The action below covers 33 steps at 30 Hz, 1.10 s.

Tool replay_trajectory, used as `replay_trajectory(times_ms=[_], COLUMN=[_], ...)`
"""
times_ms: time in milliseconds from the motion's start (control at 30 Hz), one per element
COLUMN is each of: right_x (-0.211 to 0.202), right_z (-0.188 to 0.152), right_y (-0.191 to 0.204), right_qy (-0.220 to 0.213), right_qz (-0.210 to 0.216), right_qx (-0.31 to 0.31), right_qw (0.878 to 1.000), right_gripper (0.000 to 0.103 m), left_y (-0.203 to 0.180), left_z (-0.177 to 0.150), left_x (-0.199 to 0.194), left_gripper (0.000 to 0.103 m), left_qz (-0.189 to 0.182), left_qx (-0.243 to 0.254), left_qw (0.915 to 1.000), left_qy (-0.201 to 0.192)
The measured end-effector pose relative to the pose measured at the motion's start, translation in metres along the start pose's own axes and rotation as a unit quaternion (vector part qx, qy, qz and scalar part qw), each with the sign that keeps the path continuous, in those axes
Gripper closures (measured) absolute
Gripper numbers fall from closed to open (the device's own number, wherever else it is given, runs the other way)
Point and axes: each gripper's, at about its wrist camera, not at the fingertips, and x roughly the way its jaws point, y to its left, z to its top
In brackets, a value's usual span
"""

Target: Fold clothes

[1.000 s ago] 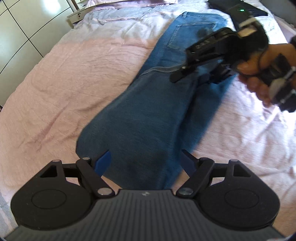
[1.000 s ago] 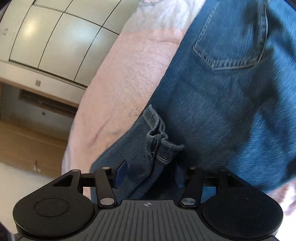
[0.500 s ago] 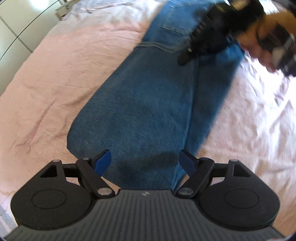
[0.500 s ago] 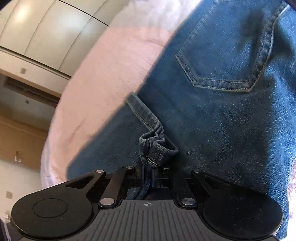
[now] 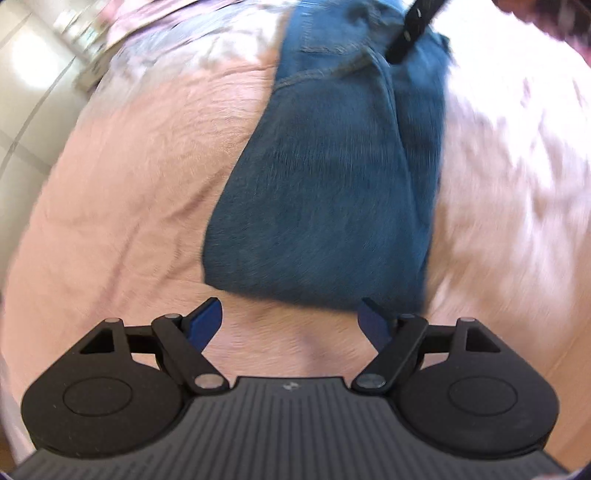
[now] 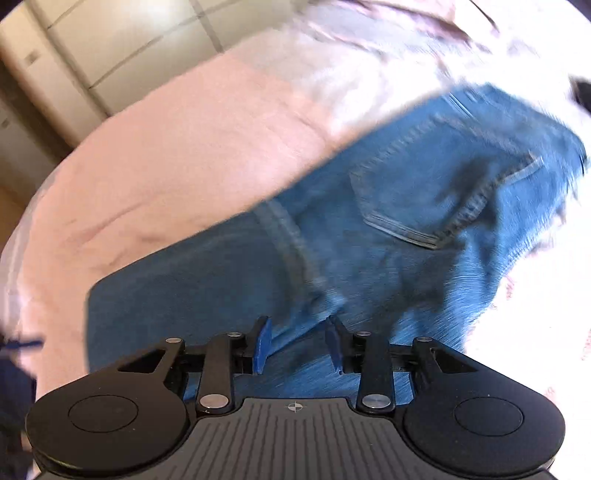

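your left gripper (image 5: 291, 319) is spread wide with nothing between its blue pads (image 5: 207, 320), and it hangs over bare pink bedspread (image 5: 140, 192) just short of the near folded edge of the jeans (image 5: 325, 192). the jeans lie on the bed, doubled over lengthwise, running away from you toward the top of the left wrist view, where a seam line crosses them and a black piece of your other tool (image 5: 413, 26) reaches in over the far end; a bit of your hand (image 5: 546, 18) shows blurred in the top right corner. the cloth to the right of the jeans is paler and washed out by light. in the right wrist view your right gripper (image 6: 297, 345) is parted by a moderate gap, pads (image 6: 263, 343) clear of each other, and it sits over the denim with no fabric pinched between them; whether the pads touch the cloth below cannot be told through the blur. a thick seam of the jeans (image 6: 369, 266) runs up and to the left from just ahead of the pads, and a back pocket (image 6: 436, 199) lies farther off to the right. the pink bedspread (image 6: 177, 155) curves around the far side of the jeans, and pale cupboard doors (image 6: 122, 48) stand beyond the bed's edge at upper left. both views are smeared by motion, so fine creases in the denim are not readable.
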Motion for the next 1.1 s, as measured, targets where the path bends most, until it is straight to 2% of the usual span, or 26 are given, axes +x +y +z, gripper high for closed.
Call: replay_trajectory(times_ms=[67,133,167,267,333,467,500,533,567,700,733,767,800,833,900,1033,1067,1100], right_x=[0.000,0.001,0.005,0.022,0.040,0.081,0.086,0.089,0.089,0.077,0.071,0.065,0.057,0.052,0.051,0.060,0.062,0.065], right_z=[-0.019,-0.043,-0.058,-0.098,-0.119,-0.147,-0.150,-0.150,-0.149,-0.138,-0.134,-0.130,-0.128,-0.124,-0.117,-0.123,-0.124,-0.126], right_y=[0.037,0.077,0.097,0.150,0.172,0.197,0.198,0.198,0.196,0.187,0.185,0.184,0.184,0.184,0.184,0.189,0.190,0.191], right_qy=[0.001,0.002,0.002,-0.001,0.000,0.027,0.028,0.028,0.027,0.030,0.028,0.026,0.024,0.022,0.019,-0.005,-0.011,-0.017], right_qz=[0.035,0.069,0.085,0.111,0.104,0.047,0.037,0.026,0.017,0.040,0.045,0.050,0.055,0.059,0.063,0.035,0.029,0.022], right_qx=[-0.069,-0.147,-0.191,-0.300,-0.346,-0.421,-0.429,-0.428,-0.423,-0.392,-0.384,-0.376,-0.369,-0.361,-0.351,-0.377,-0.384,-0.390], right_qw=[0.997,0.987,0.978,0.948,0.932,0.906,0.902,0.903,0.905,0.918,0.922,0.925,0.927,0.930,0.934,0.925,0.923,0.920], right_gripper=[0.062,0.050,0.041,0.038,0.038,0.038,0.038,0.042,0.055,0.084,0.087,0.089,0.089,0.090,0.089,0.087,0.073,0.046], left_y=[-0.006,-0.013,-0.017,-0.021,-0.020,-0.014,-0.013,-0.012,-0.012,-0.013,-0.012,-0.011,-0.009,-0.007,-0.005,0.008,0.013,0.018], left_z=[-0.010,-0.020,-0.026,-0.045,-0.055,-0.059,-0.059,-0.059,-0.059,-0.056,-0.053,-0.049,-0.045,-0.041,-0.033,-0.013,-0.008,-0.002], left_x=[0.008,0.018,0.023,0.042,0.055,0.077,0.080,0.084,0.088,0.099,0.102,0.104,0.106,0.107,0.105,0.099,0.096,0.094], left_gripper=[0.025,0.025,0.025,0.025,0.025,0.025,0.025,0.024,0.024,0.023,0.025,0.028,0.039,0.061,0.067,0.086,0.087,0.088], left_qz=[0.010,0.018,0.022,0.035,0.037,0.036,0.040,0.045,0.051,0.061,0.060,0.056,0.050,0.044,0.030,-0.006,-0.013,-0.023], left_qx=[0.083,0.170,0.216,0.335,0.390,0.446,0.459,0.472,0.484,0.522,0.526,0.524,0.520,0.508,0.489,0.446,0.433,0.418], left_qw=[0.9964,0.9849,0.9754,0.9392,0.9163,0.8884,0.8805,0.8725,0.8648,0.8389,0.8372,0.8392,0.8433,0.8515,0.8654,0.8902,0.8969,0.9038], left_qy=[-0.014,-0.029,-0.038,-0.066,-0.081,-0.104,-0.110,-0.117,-0.123,-0.140,-0.138,-0.134,-0.129,-0.121,-0.105,-0.092,-0.090,-0.087])
